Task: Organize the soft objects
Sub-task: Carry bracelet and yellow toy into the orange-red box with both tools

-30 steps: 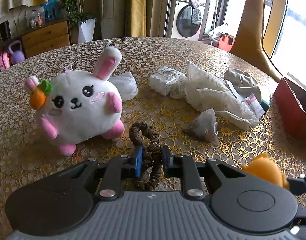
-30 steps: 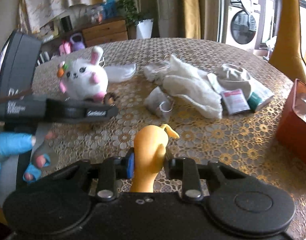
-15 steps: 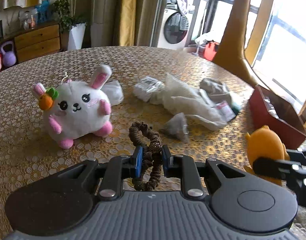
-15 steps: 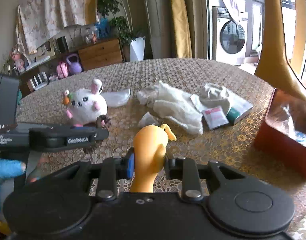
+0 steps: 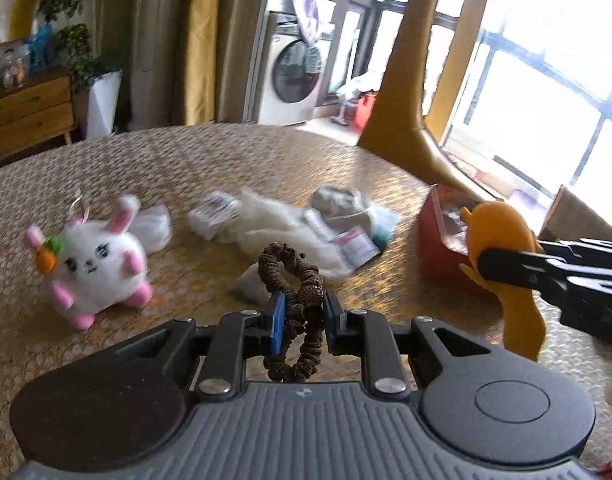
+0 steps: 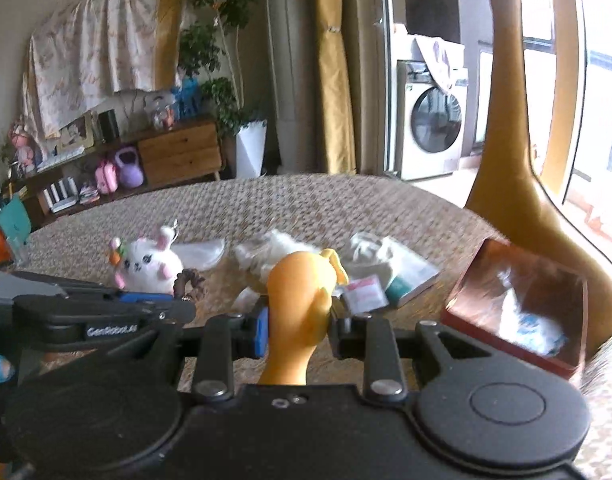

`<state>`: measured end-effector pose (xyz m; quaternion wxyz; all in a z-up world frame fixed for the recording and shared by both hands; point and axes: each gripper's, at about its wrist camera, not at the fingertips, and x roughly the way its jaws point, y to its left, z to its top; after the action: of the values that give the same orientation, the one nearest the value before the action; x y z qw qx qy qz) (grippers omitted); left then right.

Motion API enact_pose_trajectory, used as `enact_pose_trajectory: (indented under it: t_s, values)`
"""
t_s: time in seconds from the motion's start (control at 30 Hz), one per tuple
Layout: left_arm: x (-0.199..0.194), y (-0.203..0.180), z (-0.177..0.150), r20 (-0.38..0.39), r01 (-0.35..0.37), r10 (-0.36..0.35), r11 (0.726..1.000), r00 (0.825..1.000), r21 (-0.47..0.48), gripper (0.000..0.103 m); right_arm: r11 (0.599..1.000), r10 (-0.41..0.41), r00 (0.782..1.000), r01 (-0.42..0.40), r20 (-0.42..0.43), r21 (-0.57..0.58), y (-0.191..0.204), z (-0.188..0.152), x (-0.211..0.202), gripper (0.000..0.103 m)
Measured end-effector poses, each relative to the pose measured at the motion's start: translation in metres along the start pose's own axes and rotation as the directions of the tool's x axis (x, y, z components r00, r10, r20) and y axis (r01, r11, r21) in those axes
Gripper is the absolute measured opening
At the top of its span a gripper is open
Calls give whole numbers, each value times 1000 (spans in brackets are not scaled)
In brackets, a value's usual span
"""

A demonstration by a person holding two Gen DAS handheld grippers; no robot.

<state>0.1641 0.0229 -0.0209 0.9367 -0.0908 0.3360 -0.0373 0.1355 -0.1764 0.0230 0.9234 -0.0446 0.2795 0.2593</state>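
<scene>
Brown hair scrunchie (image 5: 295, 312) sits pinched tight in my left gripper (image 5: 302, 316). Orange squishy toy (image 6: 300, 312) is squeezed in my right gripper (image 6: 298, 326). Both point downward above the table (image 5: 194, 168), near the red box (image 6: 514, 304).

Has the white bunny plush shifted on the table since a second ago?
No. The bunny plush sits beside the same clear bag; only the cameras rose.

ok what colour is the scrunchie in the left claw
Dark brown scrunchie; clearest in the left wrist view.
</scene>
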Motion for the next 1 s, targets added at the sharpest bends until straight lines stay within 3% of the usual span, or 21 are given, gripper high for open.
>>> enact_pose_trajectory:
  t_s: [0.53,1.0]
  values:
    - [35,-100,53,16,123,-127,980,992,154,20,990,-124,991,120,55,78,-84,24,-15,28]
    - [109,-167,81,-77,186,-173,961,982,206,20,966,-218,976,216,-4,143,-163,23,2,28]
